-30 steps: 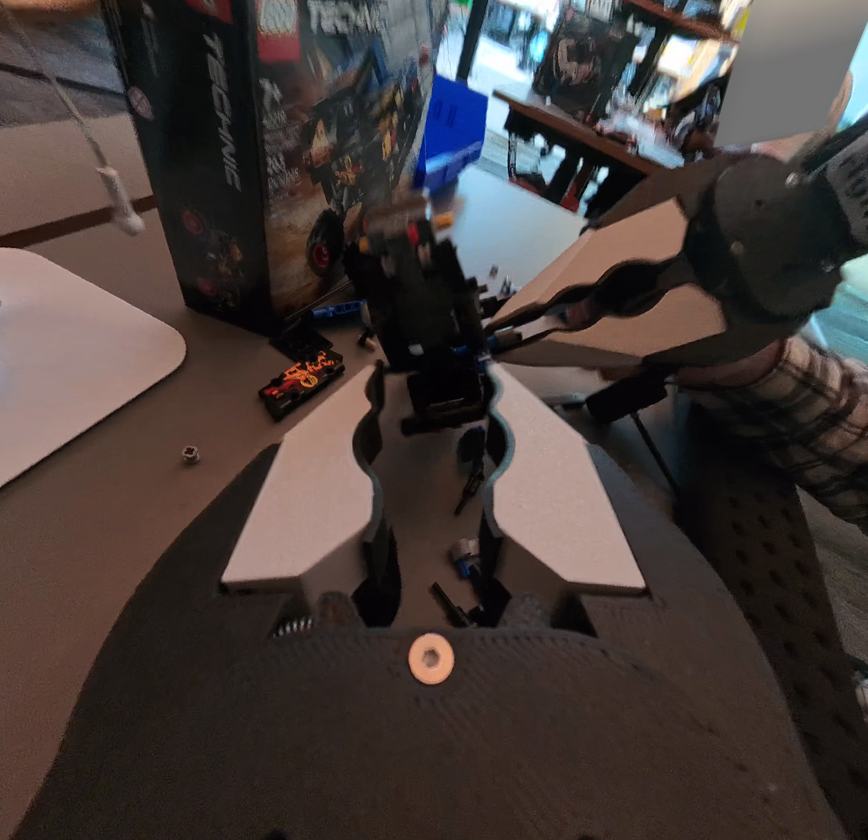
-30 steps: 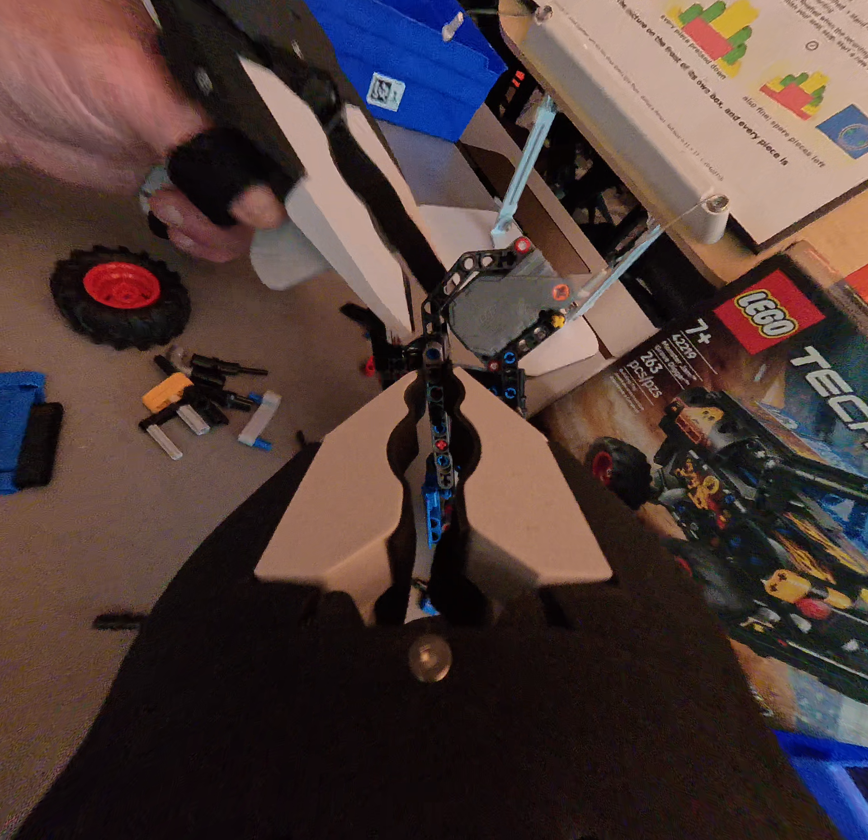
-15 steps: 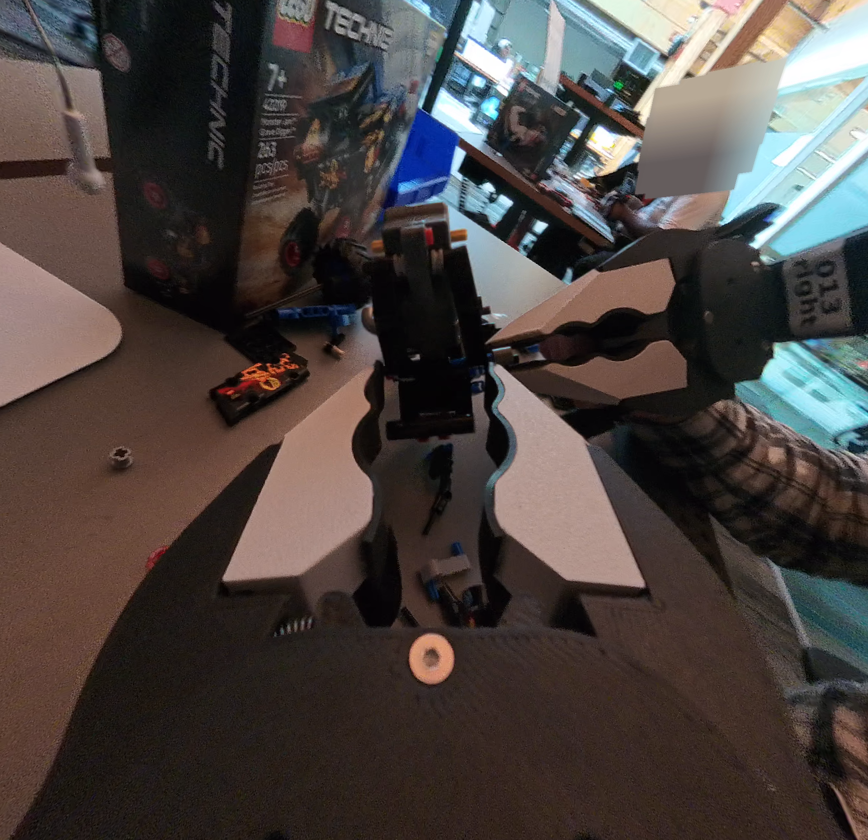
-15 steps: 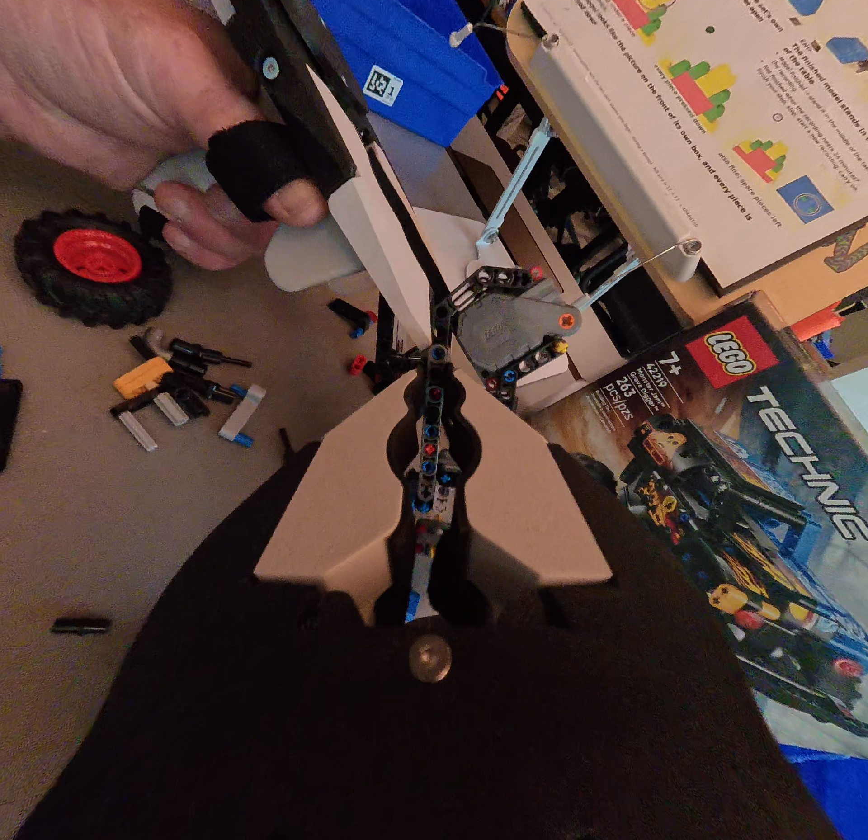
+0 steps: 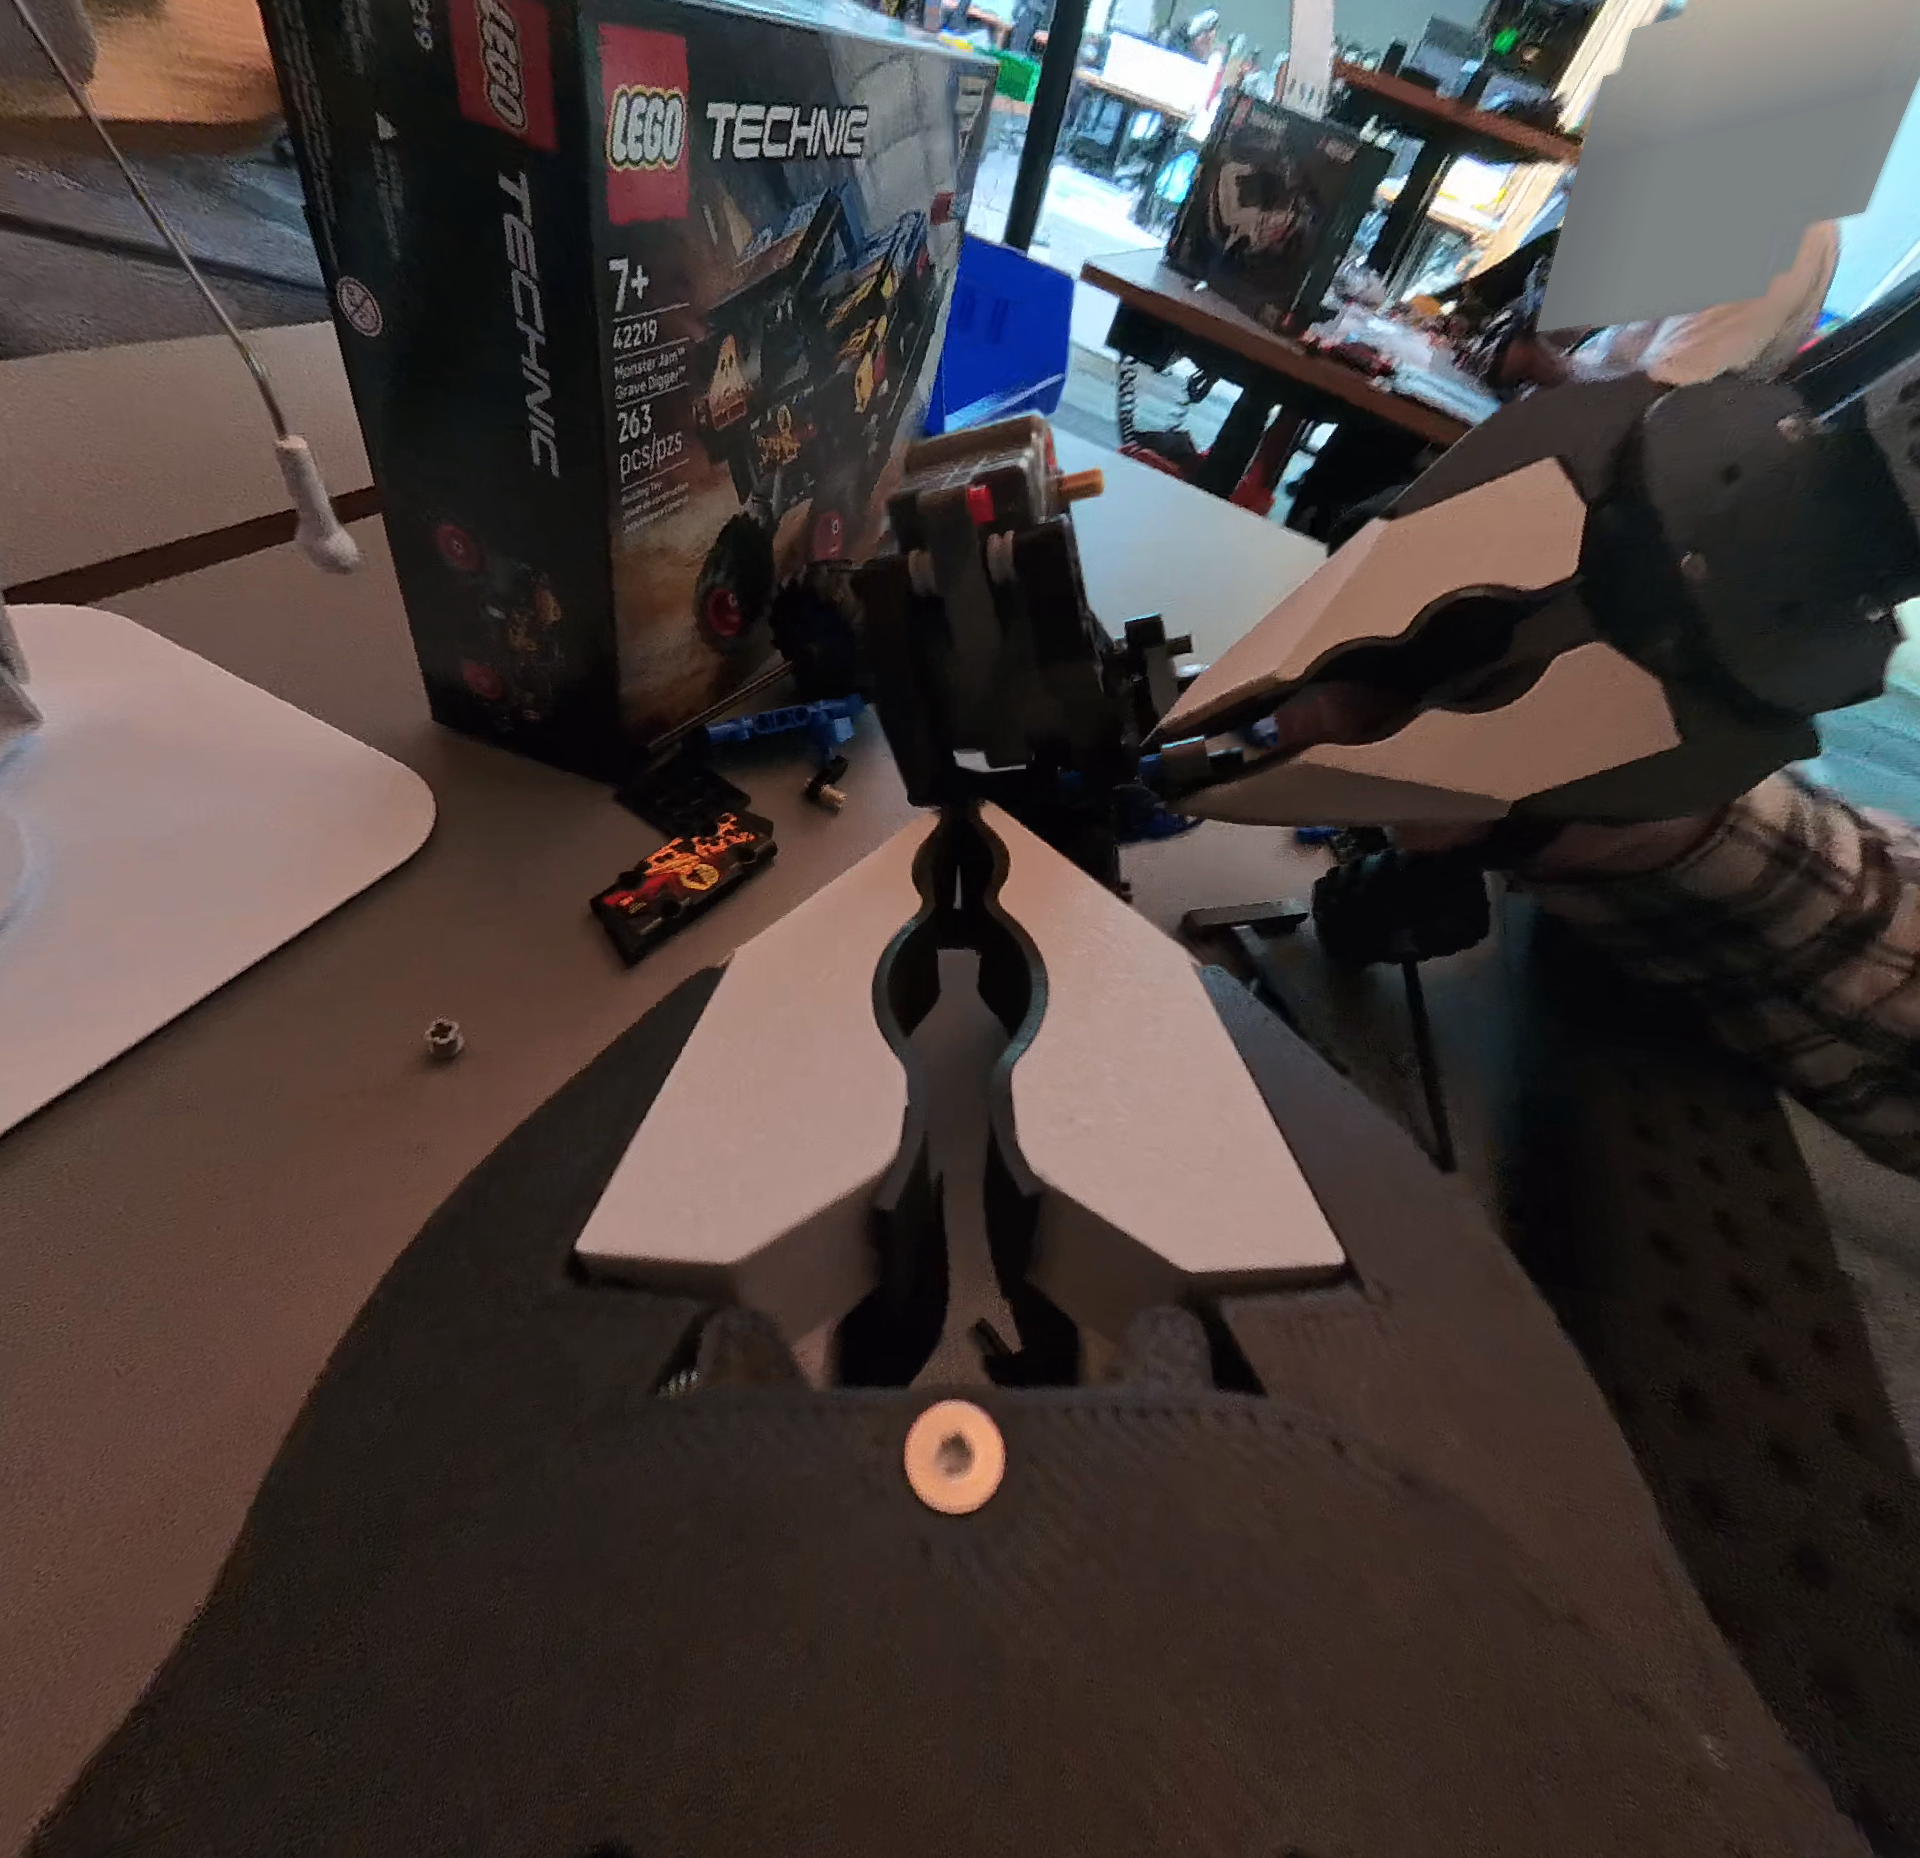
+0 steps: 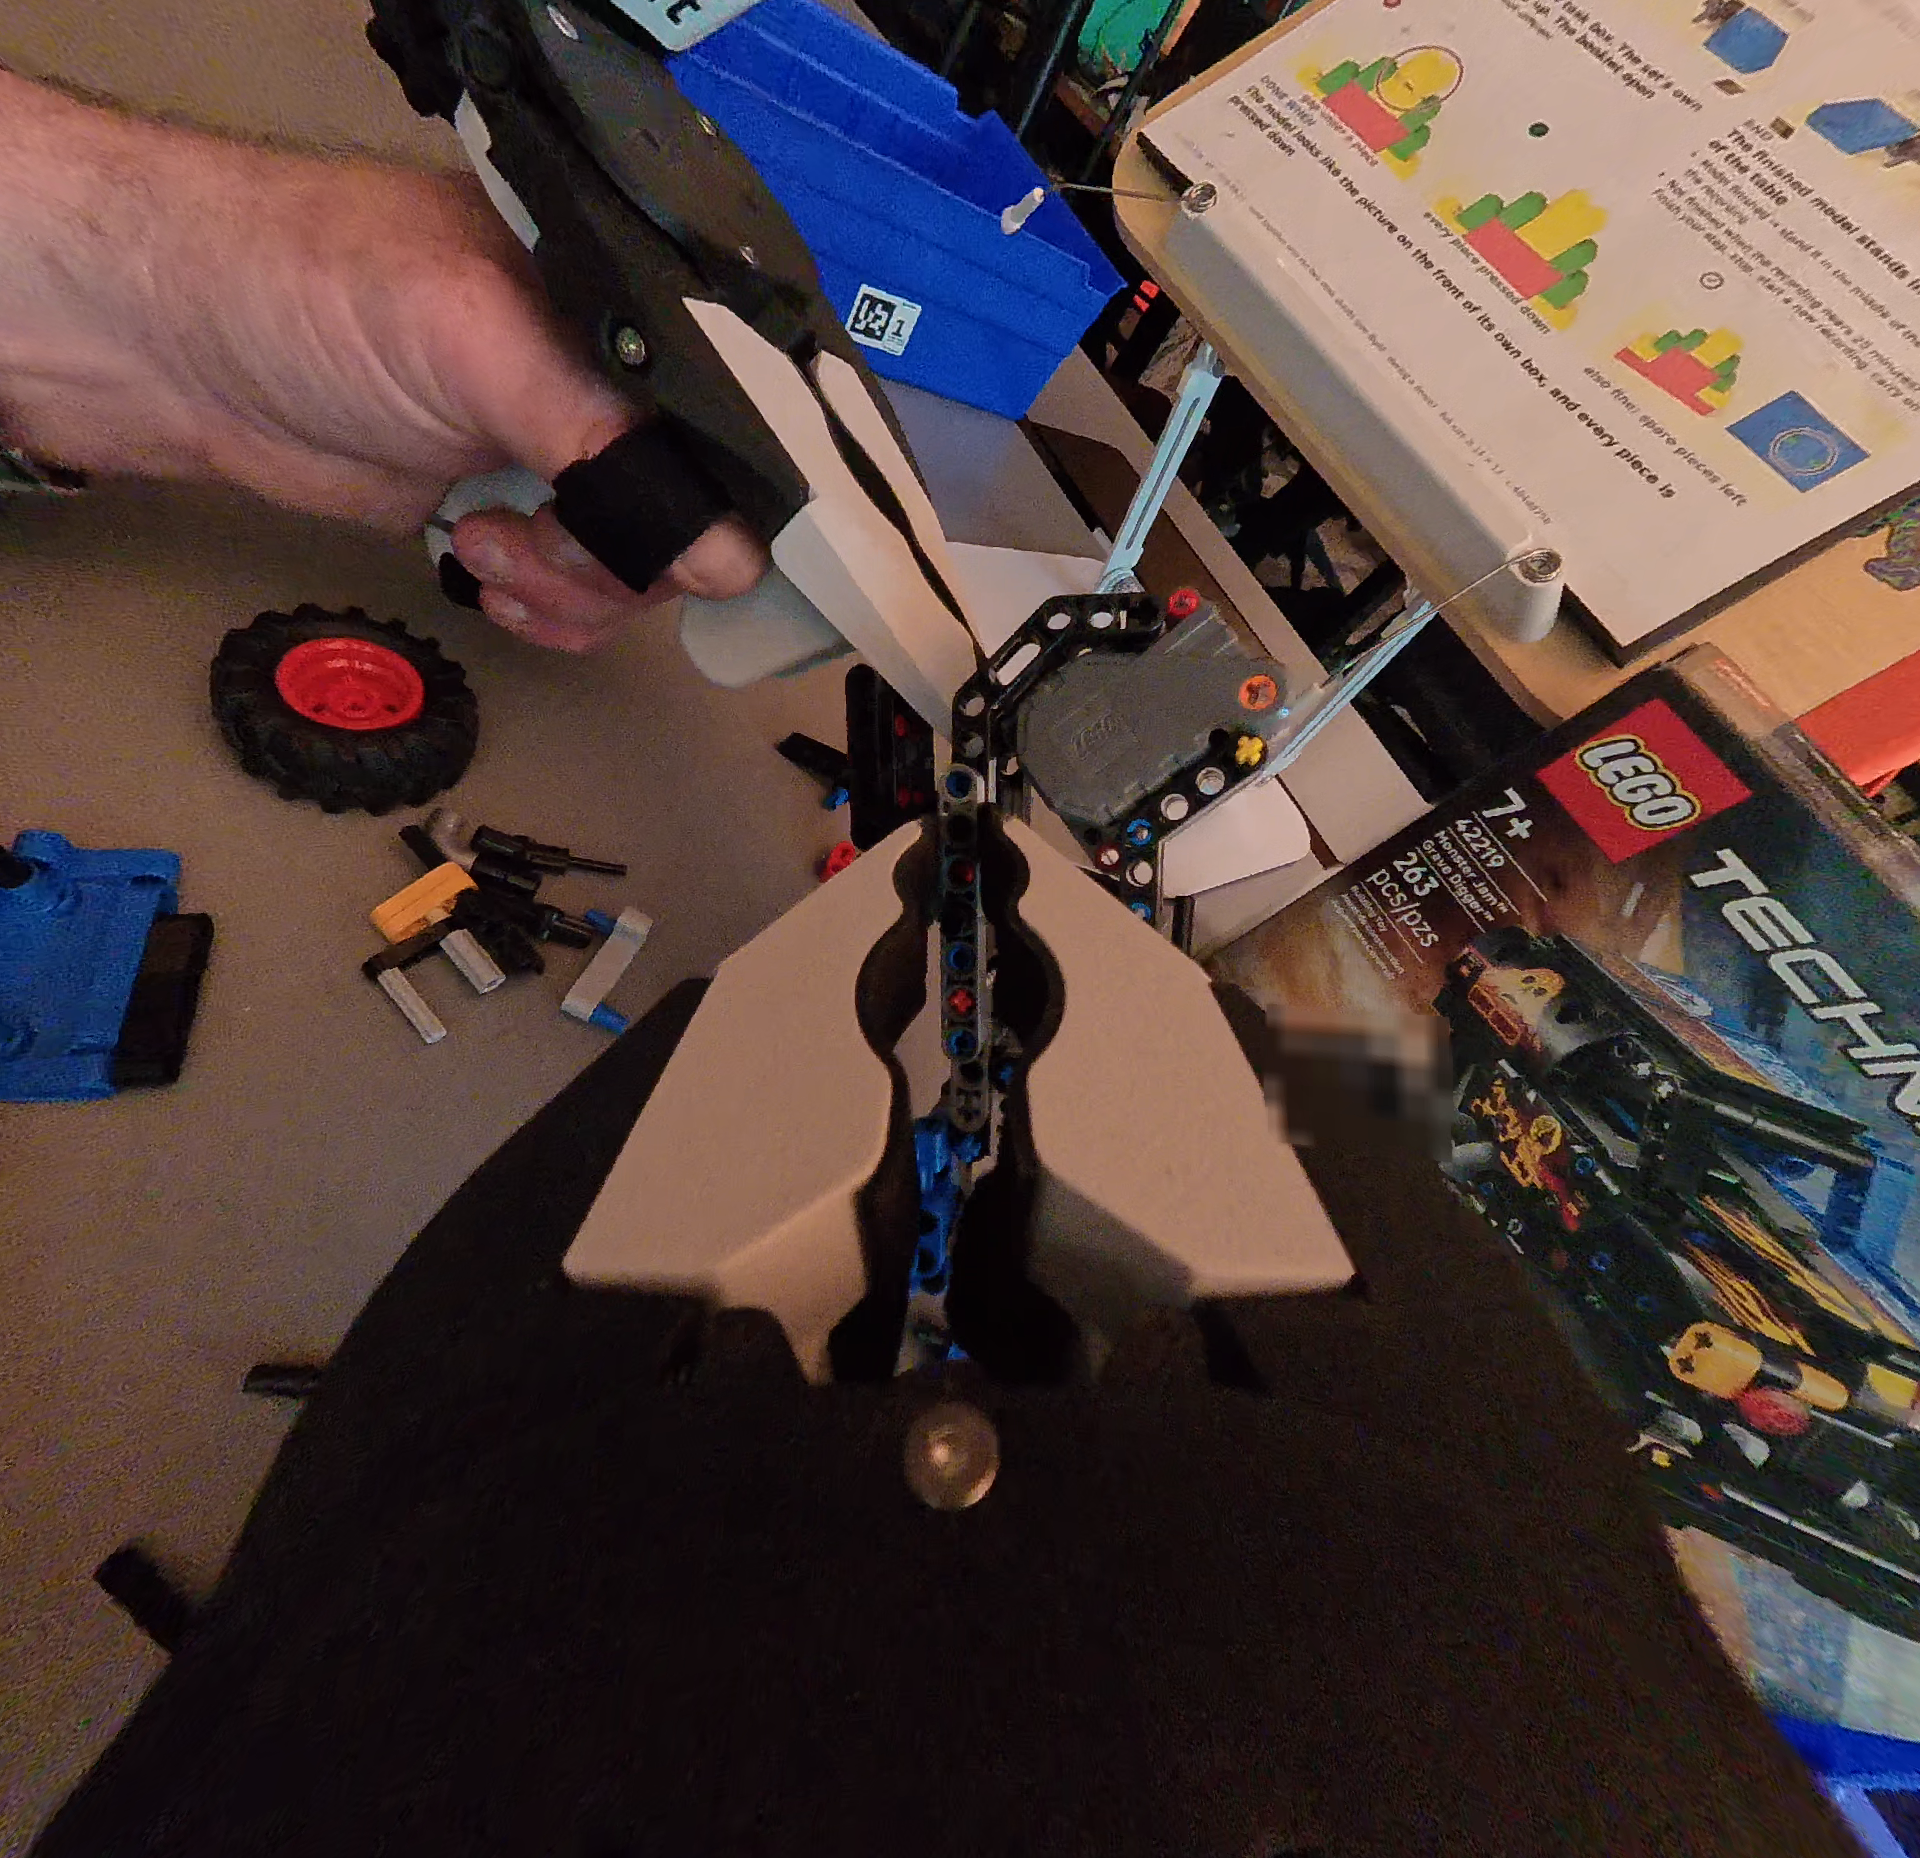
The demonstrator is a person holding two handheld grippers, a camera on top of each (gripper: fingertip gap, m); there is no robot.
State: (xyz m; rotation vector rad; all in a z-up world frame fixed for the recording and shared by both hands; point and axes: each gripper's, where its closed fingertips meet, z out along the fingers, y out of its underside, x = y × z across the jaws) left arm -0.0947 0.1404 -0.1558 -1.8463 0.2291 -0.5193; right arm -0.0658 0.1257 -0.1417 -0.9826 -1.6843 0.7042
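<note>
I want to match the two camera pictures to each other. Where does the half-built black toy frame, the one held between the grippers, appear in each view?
Left wrist view: the toy frame stands just above centre, at the left gripper tips.
Right wrist view: the frame sits at centre, running down between the right gripper fingers.
Shared landmark: the toy set box.
</note>
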